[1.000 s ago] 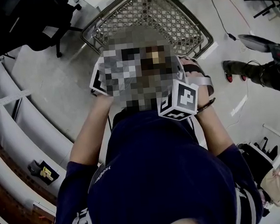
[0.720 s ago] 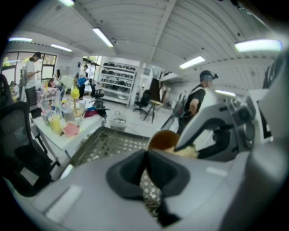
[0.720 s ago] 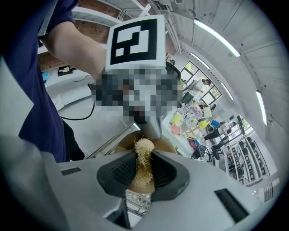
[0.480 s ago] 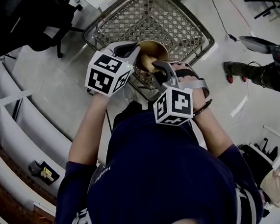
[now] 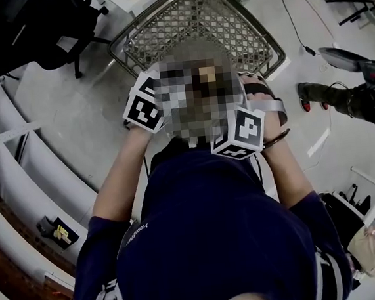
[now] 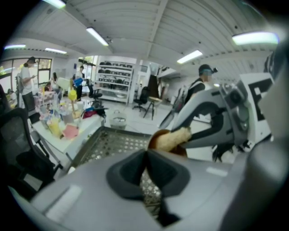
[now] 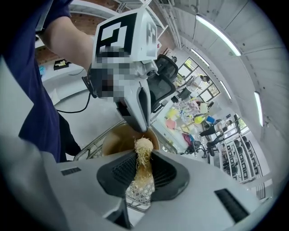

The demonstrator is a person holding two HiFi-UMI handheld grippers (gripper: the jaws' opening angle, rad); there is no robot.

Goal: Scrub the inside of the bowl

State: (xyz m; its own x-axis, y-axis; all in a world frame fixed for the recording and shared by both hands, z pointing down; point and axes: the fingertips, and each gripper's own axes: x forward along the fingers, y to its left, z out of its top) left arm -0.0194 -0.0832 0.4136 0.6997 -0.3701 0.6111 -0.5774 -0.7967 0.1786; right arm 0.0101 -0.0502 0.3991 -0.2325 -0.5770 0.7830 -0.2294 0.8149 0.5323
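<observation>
Left gripper (image 6: 145, 154): jaws closed on the bowl (image 7: 118, 140) rim | bowl: held above the wire basket (image 5: 229, 30), scrubber (image 7: 143, 149) tip inside it | right gripper (image 7: 142, 173): clamped on the scrubber

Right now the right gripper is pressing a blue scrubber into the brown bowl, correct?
Not blue. The scrubber clamped in the right gripper is pale straw-coloured, as the right gripper view shows; it is pressed into the brown bowl.

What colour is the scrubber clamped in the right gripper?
Pale straw-yellow and fibrous; the scrubber shows best in the right gripper view.
</observation>
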